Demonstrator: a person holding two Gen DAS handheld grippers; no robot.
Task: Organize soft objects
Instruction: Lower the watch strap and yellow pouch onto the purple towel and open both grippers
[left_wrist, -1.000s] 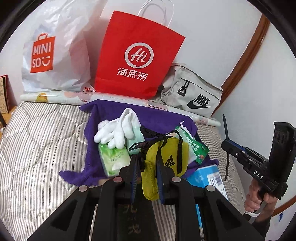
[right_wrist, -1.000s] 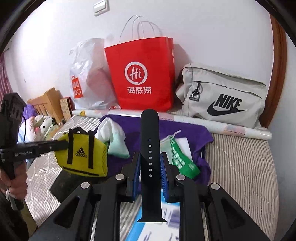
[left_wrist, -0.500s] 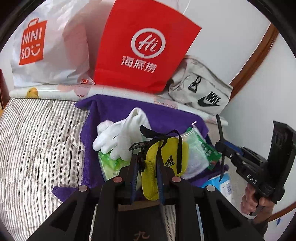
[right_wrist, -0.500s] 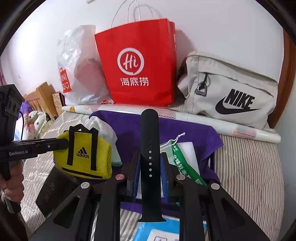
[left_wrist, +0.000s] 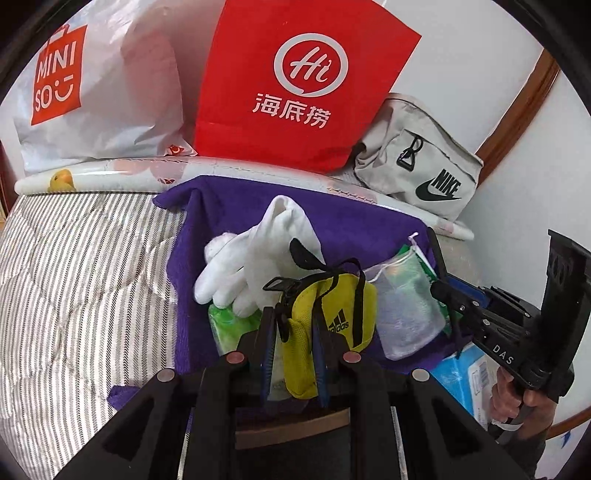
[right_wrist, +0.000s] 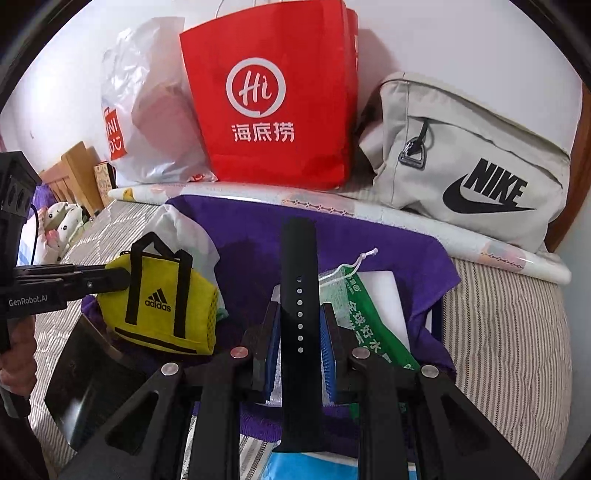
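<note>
2 grippers are loaded, both held over the purple cloth (left_wrist: 332, 229) on the striped bed (left_wrist: 74, 266). Left gripper (left_wrist: 293, 334): jaws pinch the yellow adidas pouch (left_wrist: 332, 310) by one edge; the pouch hangs clear of the cloth, sagging, its black straps looped above it. Right gripper (right_wrist: 299, 332): jaws clamp a black watch strap (right_wrist: 299, 277), upright, row of holes facing the camera.

Step in hand (judgement): carry phase, both items lifted and not yet placed. Next move likely calls for lowering each onto a free patch of cloth, then parting the jaws. White gloves (left_wrist: 255, 251) and a green packet (left_wrist: 229, 325) crowd the left side; a mesh bag (left_wrist: 402, 306) sits right. Destination cannot be told.
</note>
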